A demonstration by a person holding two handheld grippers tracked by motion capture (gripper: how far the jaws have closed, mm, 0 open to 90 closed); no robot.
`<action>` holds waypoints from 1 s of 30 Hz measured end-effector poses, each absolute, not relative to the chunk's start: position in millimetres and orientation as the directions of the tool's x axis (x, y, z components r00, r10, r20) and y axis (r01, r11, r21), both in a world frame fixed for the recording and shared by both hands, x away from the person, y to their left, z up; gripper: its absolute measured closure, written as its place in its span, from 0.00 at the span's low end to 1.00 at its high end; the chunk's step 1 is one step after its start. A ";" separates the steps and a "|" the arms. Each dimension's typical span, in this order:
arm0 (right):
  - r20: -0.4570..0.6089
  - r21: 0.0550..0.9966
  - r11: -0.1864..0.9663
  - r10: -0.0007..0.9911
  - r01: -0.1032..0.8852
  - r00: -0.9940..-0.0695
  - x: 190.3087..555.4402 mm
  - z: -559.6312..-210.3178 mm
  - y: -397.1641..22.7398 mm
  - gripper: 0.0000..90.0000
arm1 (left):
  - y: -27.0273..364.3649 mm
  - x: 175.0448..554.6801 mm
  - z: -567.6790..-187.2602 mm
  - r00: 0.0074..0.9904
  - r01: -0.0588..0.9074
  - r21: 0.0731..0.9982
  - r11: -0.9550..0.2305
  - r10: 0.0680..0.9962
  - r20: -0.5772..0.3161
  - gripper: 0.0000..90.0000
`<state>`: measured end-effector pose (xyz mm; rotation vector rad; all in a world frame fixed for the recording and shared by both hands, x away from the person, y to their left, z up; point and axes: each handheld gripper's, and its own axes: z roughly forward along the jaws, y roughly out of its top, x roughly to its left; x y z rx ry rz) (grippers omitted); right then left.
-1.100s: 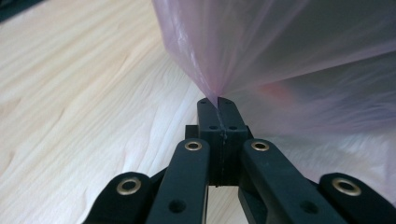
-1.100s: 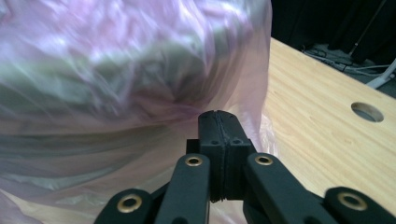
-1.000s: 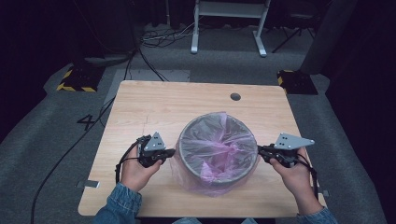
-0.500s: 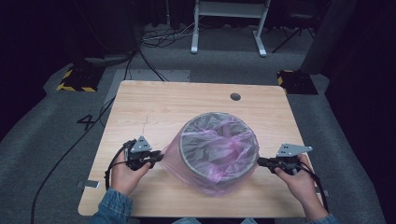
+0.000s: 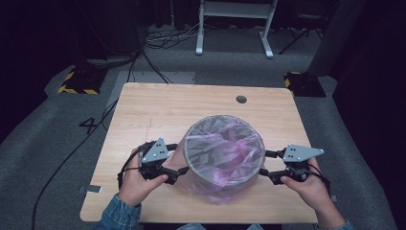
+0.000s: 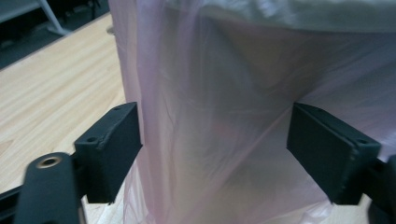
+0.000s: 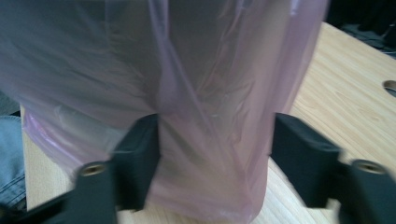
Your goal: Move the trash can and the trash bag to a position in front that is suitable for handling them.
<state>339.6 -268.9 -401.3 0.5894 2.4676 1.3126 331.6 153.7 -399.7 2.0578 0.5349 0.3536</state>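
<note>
A round grey bin (image 5: 192,163) stands on the wooden table, lined with a thin pink plastic bag (image 5: 225,151). The bag's edge is folded over the rim and hangs down the outside wall. My left gripper (image 5: 178,170) is at the bin's left side and my right gripper (image 5: 266,168) at its right side. In the left gripper view the left gripper (image 6: 215,149) has loose bag film (image 6: 210,116) between its spread jaws. The right gripper (image 7: 215,154) also straddles a fold of the bag (image 7: 205,84). Both pairs of jaws have just been opening and neither pinches the film.
The table (image 5: 158,110) has bare wood behind and to the left of the bin, with a small round hole (image 5: 241,99) near its far edge. Cables (image 5: 119,103) run over the grey floor at the left. A white metal stand (image 5: 234,24) is beyond the table.
Both grippers went from shut to open and let go of the bag's edge. The hands dipped outward and down, then came back in against the bin's sides.
</note>
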 end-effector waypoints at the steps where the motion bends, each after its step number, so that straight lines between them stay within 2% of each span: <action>1: -0.055 0.834 0.508 0.465 0.215 -0.883 342.0 -401.1 -267.7 0.67 | 152.4 337.9 -401.3 0.864 0.244 0.858 -0.452 0.503 0.019 0.20; 2: -0.050 0.828 0.516 0.460 0.221 -0.886 343.8 -400.6 -267.2 0.75 | 152.9 340.0 -401.7 0.875 0.238 0.855 -0.461 0.484 0.017 0.25; 3: -0.049 0.828 0.514 0.464 0.224 -0.884 345.4 -400.1 -266.9 0.83 | 153.2 341.0 -401.7 0.884 0.225 0.854 -0.468 0.467 0.024 0.37; 4: -0.049 0.828 0.514 0.464 0.224 -0.884 345.4 -400.1 -266.9 0.83 | 153.2 341.0 -401.7 0.884 0.225 0.854 -0.468 0.467 0.024 0.52; 5: -0.041 0.837 0.500 0.464 0.223 -0.885 347.2 -398.5 -267.2 0.94 | 152.1 341.9 -401.7 0.890 0.219 0.852 -0.476 0.456 0.027 0.59; 6: -0.041 0.841 0.493 0.469 0.223 -0.882 347.6 -397.4 -267.5 0.96 | 152.1 341.9 -401.7 0.890 0.219 0.852 -0.476 0.456 0.027 0.68; 7: -0.038 0.847 0.482 0.477 0.225 -0.878 347.7 -396.5 -267.6 0.97 | 151.2 342.9 -400.7 0.898 0.207 0.853 -0.479 0.439 0.029 0.85; 8: -0.038 0.847 0.482 0.477 0.225 -0.878 347.7 -396.5 -267.6 0.97 | 151.2 342.9 -400.7 0.898 0.207 0.853 -0.479 0.439 0.029 0.94; 9: -0.041 0.855 0.466 0.495 0.226 -0.868 348.0 -394.5 -268.4 0.99 | 151.4 344.3 -399.2 0.889 0.234 0.848 -0.475 0.459 0.011 1.00; 14: -0.032 0.865 0.444 0.518 0.236 -0.855 349.2 -394.8 -269.5 1.00 | 156.6 350.5 -410.0 0.848 0.310 0.806 -0.504 0.530 0.006 1.00; 19: 0.001 0.845 0.453 0.534 0.286 -0.846 358.3 -411.9 -270.7 1.00 | 163.0 358.5 -430.8 0.815 0.385 0.757 -0.528 0.580 -0.011 1.00; 25: 0.006 0.764 0.536 0.551 0.360 -0.834 362.5 -442.1 -273.4 1.00 | 161.1 364.2 -448.3 0.793 0.423 0.700 -0.576 0.609 0.022 1.00; 30: 0.051 0.726 0.540 0.577 0.427 -0.815 364.2 -464.7 -285.2 1.00 | 169.9 366.1 -458.8 0.769 0.467 0.704 -0.535 0.639 -0.024 1.00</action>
